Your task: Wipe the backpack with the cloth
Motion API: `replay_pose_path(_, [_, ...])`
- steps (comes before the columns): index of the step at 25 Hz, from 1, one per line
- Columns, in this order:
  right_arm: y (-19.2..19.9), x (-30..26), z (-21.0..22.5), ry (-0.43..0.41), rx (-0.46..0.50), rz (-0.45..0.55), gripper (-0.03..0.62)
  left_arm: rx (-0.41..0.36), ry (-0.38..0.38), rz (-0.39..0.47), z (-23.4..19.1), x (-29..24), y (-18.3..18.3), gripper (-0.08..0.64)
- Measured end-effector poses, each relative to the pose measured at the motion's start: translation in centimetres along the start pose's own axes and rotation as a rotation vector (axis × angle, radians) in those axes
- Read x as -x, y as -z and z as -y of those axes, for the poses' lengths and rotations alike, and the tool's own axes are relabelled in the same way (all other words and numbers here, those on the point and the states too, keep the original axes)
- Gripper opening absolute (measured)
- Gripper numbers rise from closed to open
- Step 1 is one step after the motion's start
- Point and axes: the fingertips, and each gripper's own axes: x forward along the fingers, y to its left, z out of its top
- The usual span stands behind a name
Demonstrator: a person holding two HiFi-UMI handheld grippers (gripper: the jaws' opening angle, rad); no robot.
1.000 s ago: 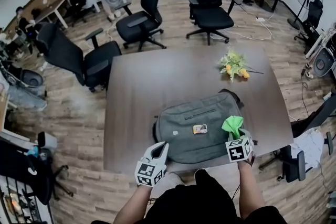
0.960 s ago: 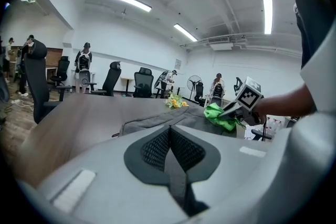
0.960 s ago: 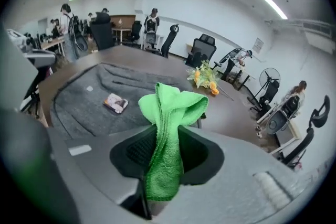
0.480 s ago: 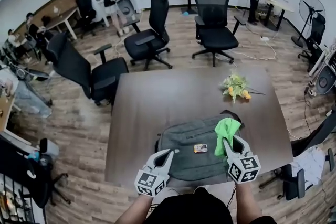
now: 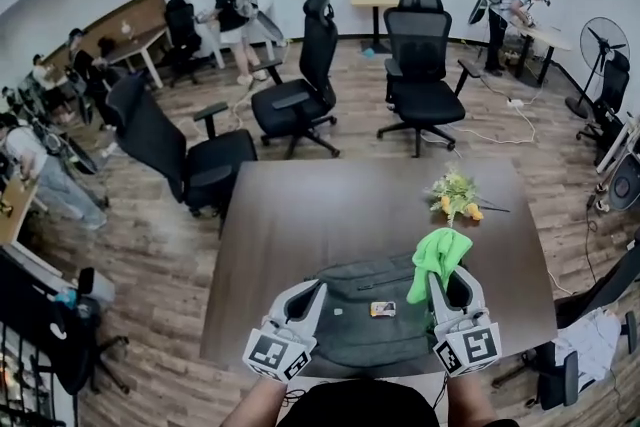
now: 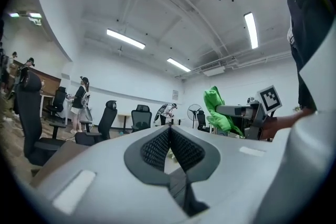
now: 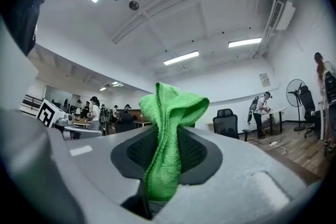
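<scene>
A grey backpack (image 5: 360, 315) lies flat on the brown table (image 5: 300, 215), near its front edge. My right gripper (image 5: 441, 275) is shut on a green cloth (image 5: 437, 253), held up above the backpack's right end. In the right gripper view the cloth (image 7: 169, 128) stands bunched between the jaws and sticks out past the tips. My left gripper (image 5: 307, 291) hovers over the backpack's left end. Its jaws are shut with nothing between them (image 6: 169, 132). Both gripper views look level across the room, so the backpack is out of their sight. The left gripper view also catches the cloth (image 6: 214, 108).
A bunch of yellow and green flowers (image 5: 455, 198) lies on the table's far right. Black office chairs (image 5: 418, 45) stand beyond the table's far edge and at its left (image 5: 165, 145). People stand at desks along the far wall.
Both grippers have risen from the backpack's near edge and tilted up, and the cloth went up with the right one. The head view now looks farther into the room.
</scene>
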Motion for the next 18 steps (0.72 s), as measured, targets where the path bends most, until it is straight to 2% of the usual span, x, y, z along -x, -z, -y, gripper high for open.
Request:
replay_pose_path(3, [0.0,-0.5,0.3,-0.011,-0.024,0.007,0.100,-0.022,-0.002,0.029,-0.1,-0.1,-0.7,0.015])
replay_pose_path(7, [0.8,-1.5,1.3,-0.025,-0.098,-0.006,0.100,-0.048,-0.023,0.019,-0.4,-0.6,-0.7,0.015])
replay_pose_path(13, [0.9,-2.1,1.5,-0.032,-0.062,-0.014,0.100,-0.051,-0.042,0.014,-0.7,-1.1,-0.8,0.015])
replay_pose_path(18, [0.7,-2.5,0.9,-0.043,0.007,-0.013,0.100,-0.051,-0.046,0.015,-1.2,-1.2,-1.0,0.015])
